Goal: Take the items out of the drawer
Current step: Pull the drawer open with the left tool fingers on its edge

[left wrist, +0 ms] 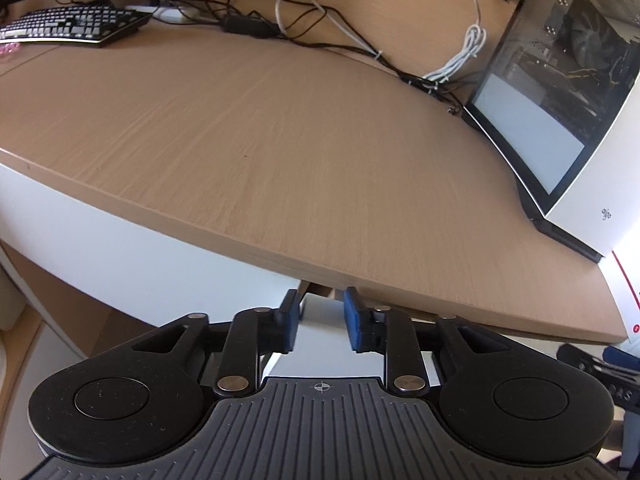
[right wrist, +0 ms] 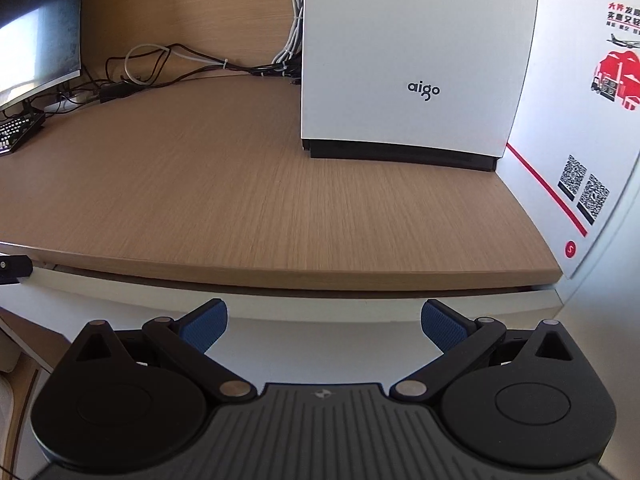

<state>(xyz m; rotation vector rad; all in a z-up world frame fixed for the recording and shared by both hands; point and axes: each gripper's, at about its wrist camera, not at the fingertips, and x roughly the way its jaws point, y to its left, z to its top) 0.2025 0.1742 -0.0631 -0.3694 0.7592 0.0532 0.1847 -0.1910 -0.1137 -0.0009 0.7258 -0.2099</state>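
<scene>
A white drawer front [left wrist: 120,240] runs under the edge of the wooden desk top [left wrist: 280,140]. My left gripper [left wrist: 322,308] sits right below that edge. Its blue pads [left wrist: 290,320] are drawn close on a white upright lip of the drawer front [left wrist: 322,332]. In the right wrist view the same white front [right wrist: 120,296] spans the frame under the desk top [right wrist: 240,200]. My right gripper [right wrist: 324,320] hangs before it, wide open with nothing between its fingers. The drawer's inside and any items in it are hidden.
A white aigo computer case [right wrist: 416,60] stands at the desk's right, with a white box printed in red and QR codes [right wrist: 580,140] beside it. Cables [left wrist: 320,28], a keyboard [left wrist: 72,26] and a monitor [right wrist: 36,40] lie at the back left.
</scene>
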